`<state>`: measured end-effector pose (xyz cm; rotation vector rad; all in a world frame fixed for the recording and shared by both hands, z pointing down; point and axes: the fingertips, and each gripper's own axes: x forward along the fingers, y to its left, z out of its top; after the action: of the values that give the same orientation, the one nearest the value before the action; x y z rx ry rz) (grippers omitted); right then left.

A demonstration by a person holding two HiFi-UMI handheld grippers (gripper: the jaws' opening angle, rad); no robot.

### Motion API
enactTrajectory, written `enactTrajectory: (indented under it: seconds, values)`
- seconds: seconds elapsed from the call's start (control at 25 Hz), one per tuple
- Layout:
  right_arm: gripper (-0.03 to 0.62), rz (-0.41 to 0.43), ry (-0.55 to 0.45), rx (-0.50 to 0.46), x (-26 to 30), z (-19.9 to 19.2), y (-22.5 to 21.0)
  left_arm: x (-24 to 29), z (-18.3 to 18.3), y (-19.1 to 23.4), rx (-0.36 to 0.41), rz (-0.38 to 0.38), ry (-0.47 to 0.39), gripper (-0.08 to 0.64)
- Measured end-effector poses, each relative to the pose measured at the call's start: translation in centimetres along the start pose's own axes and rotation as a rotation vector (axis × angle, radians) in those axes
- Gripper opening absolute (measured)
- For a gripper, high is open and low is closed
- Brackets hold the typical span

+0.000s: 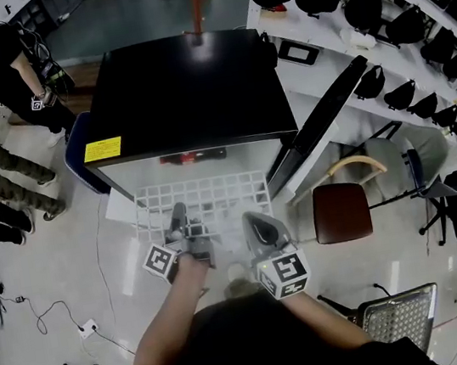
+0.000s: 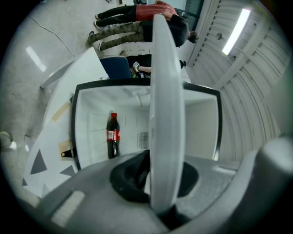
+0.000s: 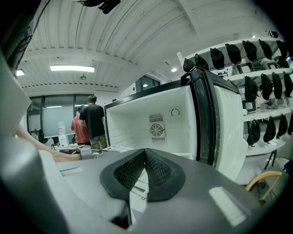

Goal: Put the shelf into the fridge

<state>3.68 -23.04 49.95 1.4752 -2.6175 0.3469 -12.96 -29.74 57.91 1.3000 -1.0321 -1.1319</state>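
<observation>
The white wire shelf [image 1: 201,199] lies flat in front of the open fridge [image 1: 188,89], its far edge at the fridge mouth. My left gripper [image 1: 179,221] is shut on the shelf's near edge. In the left gripper view the shelf [image 2: 165,91] runs edge-on as a white bar between the dark pads [image 2: 132,176], pointing into the white fridge interior [image 2: 197,123]. My right gripper [image 1: 257,226] hovers by the shelf's near right corner. Its pads [image 3: 158,171] meet at the tips with nothing seen between them. The shelf's grid [image 3: 110,148] shows to its left.
A cola bottle [image 2: 112,135] stands inside the fridge. The fridge door [image 1: 322,119] hangs open to the right. A brown chair [image 1: 341,211] stands right of it, before shelves of black bags [image 1: 374,17]. People [image 1: 8,66] stand at the left. Cables [image 1: 51,313] lie on the floor.
</observation>
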Motion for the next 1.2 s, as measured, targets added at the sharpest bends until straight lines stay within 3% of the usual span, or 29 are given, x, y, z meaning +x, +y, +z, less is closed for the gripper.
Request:
enactTrajectory:
  seconds: [1.2]
  values:
    - [0.002, 0.043, 0.017, -0.009, 3.8, 0.5, -3.4, 4.5, 0.5, 0.3, 0.018, 0.031, -0.031, 0.032]
